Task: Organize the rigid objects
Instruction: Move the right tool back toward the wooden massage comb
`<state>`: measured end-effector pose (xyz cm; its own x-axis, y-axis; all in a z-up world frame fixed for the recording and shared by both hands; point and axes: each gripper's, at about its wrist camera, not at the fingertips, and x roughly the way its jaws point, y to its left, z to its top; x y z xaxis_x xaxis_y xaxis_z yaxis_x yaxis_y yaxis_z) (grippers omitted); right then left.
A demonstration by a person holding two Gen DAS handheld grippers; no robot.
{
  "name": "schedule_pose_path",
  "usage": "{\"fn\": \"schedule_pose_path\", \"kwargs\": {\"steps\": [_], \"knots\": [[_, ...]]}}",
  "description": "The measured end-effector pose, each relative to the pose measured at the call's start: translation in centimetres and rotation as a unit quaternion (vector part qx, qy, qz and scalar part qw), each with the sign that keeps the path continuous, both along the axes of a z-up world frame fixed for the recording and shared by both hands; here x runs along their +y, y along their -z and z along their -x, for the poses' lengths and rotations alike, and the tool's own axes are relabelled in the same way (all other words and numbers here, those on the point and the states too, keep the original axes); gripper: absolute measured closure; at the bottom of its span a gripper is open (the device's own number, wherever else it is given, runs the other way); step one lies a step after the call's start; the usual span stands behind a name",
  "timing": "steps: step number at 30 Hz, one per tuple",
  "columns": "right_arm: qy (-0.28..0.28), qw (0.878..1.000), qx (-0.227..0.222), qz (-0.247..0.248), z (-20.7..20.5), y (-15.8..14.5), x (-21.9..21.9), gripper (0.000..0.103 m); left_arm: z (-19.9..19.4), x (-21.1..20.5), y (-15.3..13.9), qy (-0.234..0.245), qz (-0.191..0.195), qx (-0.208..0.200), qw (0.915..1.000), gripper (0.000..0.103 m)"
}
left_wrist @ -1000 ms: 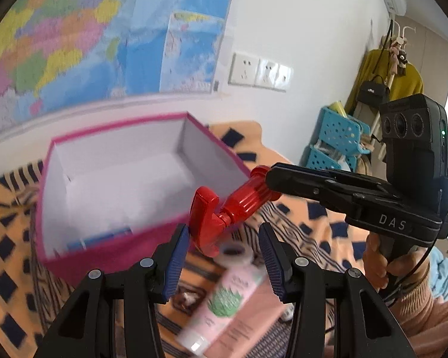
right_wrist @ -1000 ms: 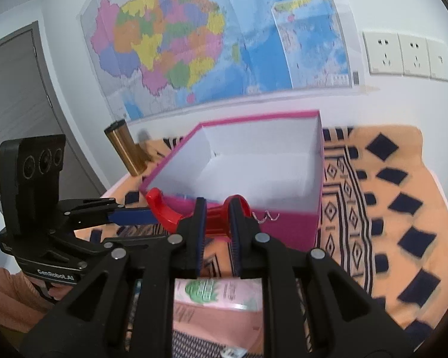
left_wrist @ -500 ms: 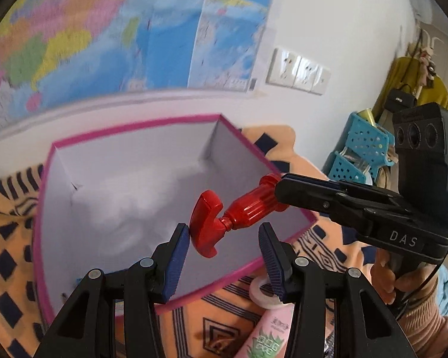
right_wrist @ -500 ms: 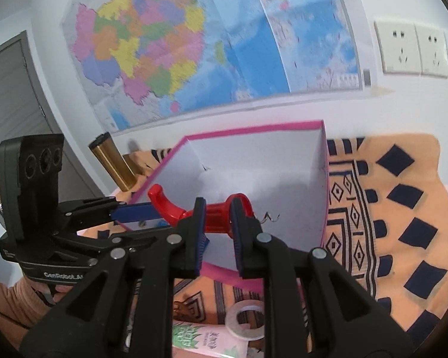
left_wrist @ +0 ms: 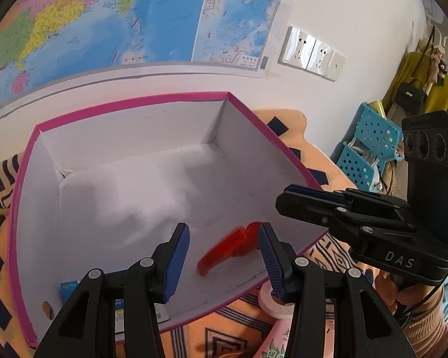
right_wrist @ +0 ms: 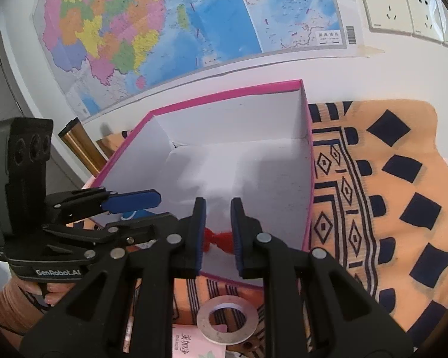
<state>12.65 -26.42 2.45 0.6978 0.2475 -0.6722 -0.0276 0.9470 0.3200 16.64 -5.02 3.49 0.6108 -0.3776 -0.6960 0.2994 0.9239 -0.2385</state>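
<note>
The red clamp (left_wrist: 230, 249) is blurred, low in the pink box (left_wrist: 134, 101), lower centre of your left view. Your right fingers (right_wrist: 198, 232) tilt down over the box's near edge, nearly closed and gripping nothing. Your left fingers (left_wrist: 176, 256) stand apart, also empty, angled down into the box.

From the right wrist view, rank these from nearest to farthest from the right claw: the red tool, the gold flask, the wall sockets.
1. Red tool: between the fingers of the right claw, inside the pink box.
2. Gold flask: left, beyond the box's left wall.
3. Wall sockets: upper right, on the wall behind the box.
</note>
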Motion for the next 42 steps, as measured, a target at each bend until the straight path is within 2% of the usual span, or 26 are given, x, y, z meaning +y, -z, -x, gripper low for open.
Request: {"fn": "schedule_pose_path", "kwargs": {"steps": [5, 7, 11, 17, 23, 28, 42], "knots": [[0.0, 1.0, -0.019, 0.004, 1.7, -1.2, 0.1, 0.082, 1.7, 0.8, -0.9, -0.003, 0.01, -0.021, 0.9997, 0.053], [-0.005, 1.0, -0.028, -0.005, 2.8, -1.7, 0.0, 0.08, 2.8, 1.0, -1.3, -0.001, 0.01, -0.034, 0.9994, 0.048], [-0.019, 0.999, -0.043, -0.02, 5.4, -2.5, 0.1, 0.065, 5.8, 1.2, -1.9, 0.0, 0.002, -0.06, 0.9982, 0.044], [-0.024, 0.999, -0.025, -0.038, 8.3, -1.3, -0.1, 0.062, 9.2, 1.2, -1.7, 0.01, -0.001, -0.076, 0.997, 0.041], [-0.007, 0.998, 0.04, -0.043, 9.0, 2.8, -0.6, 0.058, 10.6, 0.3, 0.4, 0.025, 0.001, -0.048, 0.9985, 0.041], [-0.001, 0.996, 0.074, -0.049, 9.4, 5.2, -0.8, 0.058, 11.1, -0.5, 2.3, 0.037, -0.003, -0.019, 0.9991, 0.041], [0.017, 0.993, 0.095, -0.071, 10.4, 7.9, -1.7, 0.058, 9.6, 1.8, 6.0, 0.001, 0.014, 0.054, 0.9985, 0.041]]}}
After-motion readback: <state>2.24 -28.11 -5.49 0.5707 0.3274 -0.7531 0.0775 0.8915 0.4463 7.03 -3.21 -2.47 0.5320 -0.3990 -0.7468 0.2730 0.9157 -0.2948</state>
